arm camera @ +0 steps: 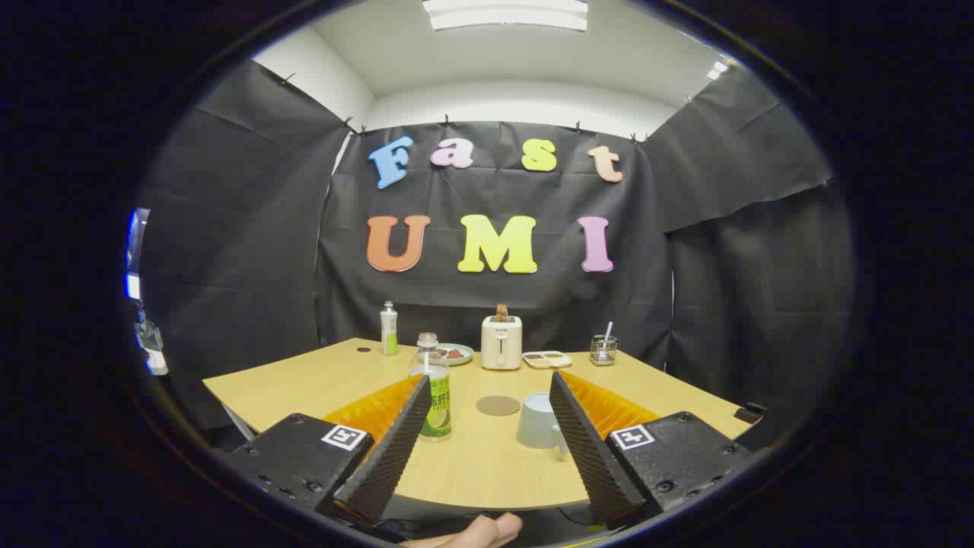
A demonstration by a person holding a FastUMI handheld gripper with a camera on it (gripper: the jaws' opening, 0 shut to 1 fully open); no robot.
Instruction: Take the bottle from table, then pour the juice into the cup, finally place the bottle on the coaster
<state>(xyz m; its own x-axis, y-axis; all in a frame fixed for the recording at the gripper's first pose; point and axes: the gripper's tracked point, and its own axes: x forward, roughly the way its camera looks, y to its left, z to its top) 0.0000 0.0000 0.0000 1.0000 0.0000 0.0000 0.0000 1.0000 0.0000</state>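
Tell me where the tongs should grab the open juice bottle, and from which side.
Grip the bottle around its labelled body, coming in level from the near table edge. It stands upright and uncapped, so a side hold keeps it steady. The tongs are open, with nothing between them.

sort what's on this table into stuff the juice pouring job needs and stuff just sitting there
Needed: clear uncapped green-label bottle, pale grey cup, round brown coaster, open hand-held gripper.

Lying about: white toaster, white-and-green capped bottle, wire holder, two food plates.
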